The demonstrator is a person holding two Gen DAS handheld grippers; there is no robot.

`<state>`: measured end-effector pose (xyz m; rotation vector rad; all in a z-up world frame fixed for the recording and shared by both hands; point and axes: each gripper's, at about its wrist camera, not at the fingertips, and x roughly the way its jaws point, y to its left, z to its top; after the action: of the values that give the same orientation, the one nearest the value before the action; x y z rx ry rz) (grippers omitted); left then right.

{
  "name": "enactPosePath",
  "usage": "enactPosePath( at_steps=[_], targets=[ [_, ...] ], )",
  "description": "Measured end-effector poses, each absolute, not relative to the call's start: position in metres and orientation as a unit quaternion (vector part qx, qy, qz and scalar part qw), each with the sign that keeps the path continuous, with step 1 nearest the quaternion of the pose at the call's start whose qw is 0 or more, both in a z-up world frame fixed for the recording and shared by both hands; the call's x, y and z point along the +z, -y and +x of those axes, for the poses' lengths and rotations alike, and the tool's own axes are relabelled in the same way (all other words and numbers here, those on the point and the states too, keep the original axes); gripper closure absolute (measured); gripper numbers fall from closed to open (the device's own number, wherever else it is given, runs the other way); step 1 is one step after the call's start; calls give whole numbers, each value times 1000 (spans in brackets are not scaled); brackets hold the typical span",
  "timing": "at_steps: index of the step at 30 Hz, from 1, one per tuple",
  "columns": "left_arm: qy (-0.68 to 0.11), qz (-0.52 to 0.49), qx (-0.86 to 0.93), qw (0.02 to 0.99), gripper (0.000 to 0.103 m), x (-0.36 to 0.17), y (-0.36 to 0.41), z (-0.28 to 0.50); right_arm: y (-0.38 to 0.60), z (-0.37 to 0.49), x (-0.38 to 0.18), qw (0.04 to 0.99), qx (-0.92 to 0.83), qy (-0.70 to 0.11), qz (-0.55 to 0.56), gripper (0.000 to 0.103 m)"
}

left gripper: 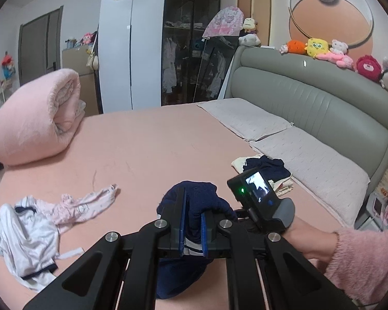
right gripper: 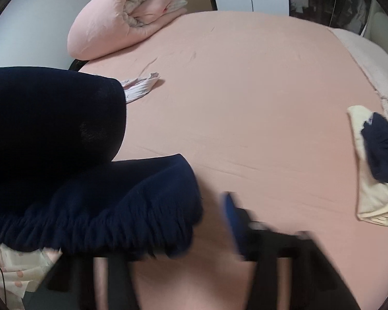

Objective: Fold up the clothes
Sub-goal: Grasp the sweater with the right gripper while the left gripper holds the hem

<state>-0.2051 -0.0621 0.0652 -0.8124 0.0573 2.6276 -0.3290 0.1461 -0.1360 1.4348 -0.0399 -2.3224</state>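
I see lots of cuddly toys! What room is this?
A bedroom, most likely: a big bed with a pink sheet, a padded headboard lined with plush toys, and a wardrobe holding hung clothes.

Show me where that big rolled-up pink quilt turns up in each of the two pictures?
Left wrist view: the rolled pink quilt lies at the left edge, on the far corner of the bed.
Right wrist view: the rolled pink quilt sits at the top, left of centre, again on the far corner.
Shared landmark: the cream and navy clothes pile, on the right in both.
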Motion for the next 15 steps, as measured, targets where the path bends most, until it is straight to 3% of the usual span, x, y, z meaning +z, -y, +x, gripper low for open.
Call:
enactPosePath(
  at_steps=[2, 15],
  targets=[
    [3, -298, 933, 203, 95, 66, 67, -198, -151, -324, -130, 204, -842, 27, 499, 92],
    [29, -261, 941, 214, 95, 96, 58, -153, -258, -216, -2, 118, -928, 2, 354, 93]
  ],
)
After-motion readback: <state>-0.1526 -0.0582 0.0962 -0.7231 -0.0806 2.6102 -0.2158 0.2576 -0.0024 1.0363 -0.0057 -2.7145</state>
